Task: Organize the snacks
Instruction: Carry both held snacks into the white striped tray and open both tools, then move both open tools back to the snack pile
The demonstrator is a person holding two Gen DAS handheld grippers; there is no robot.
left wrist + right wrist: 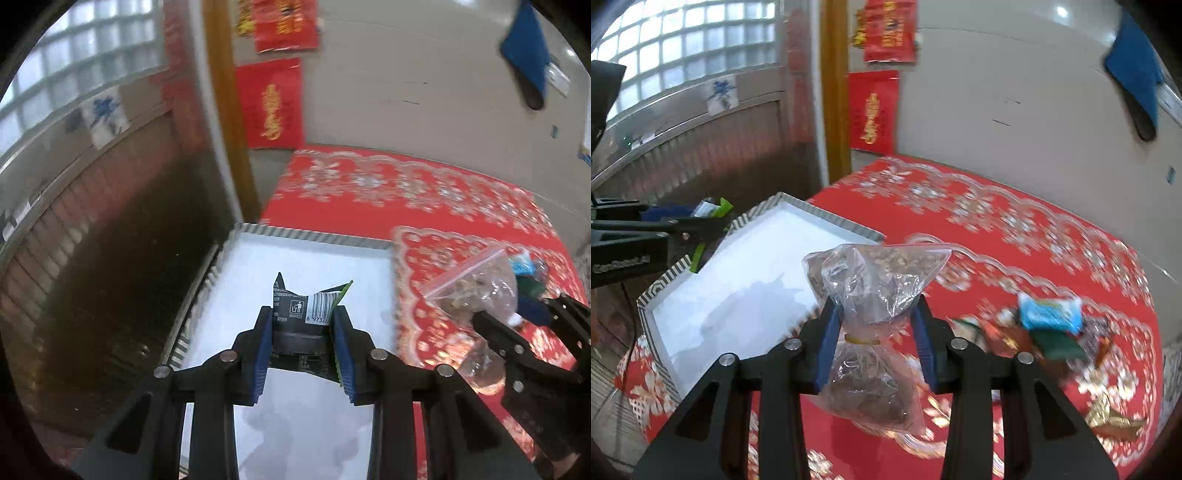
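Closest to the left camera, the left gripper (302, 328) was pinching a dark snack packet (301, 314) with a barcode between its blue pads (261, 354), holding it above the white tray (258, 266), whose rim was striped. Over on the right, the right gripper (877, 325) squeezed a clear zip bag (871, 295) of brownish snacks at its tied waist, hanging over the red patterned tablecloth (997, 229) just beside the tray's near edge. Further right on the cloth lay a loose heap of wrapped snacks (1049, 325), a light blue packet (1051, 314) on top, blurred. Red paper decorations (873, 110) hung on the wall behind the table.
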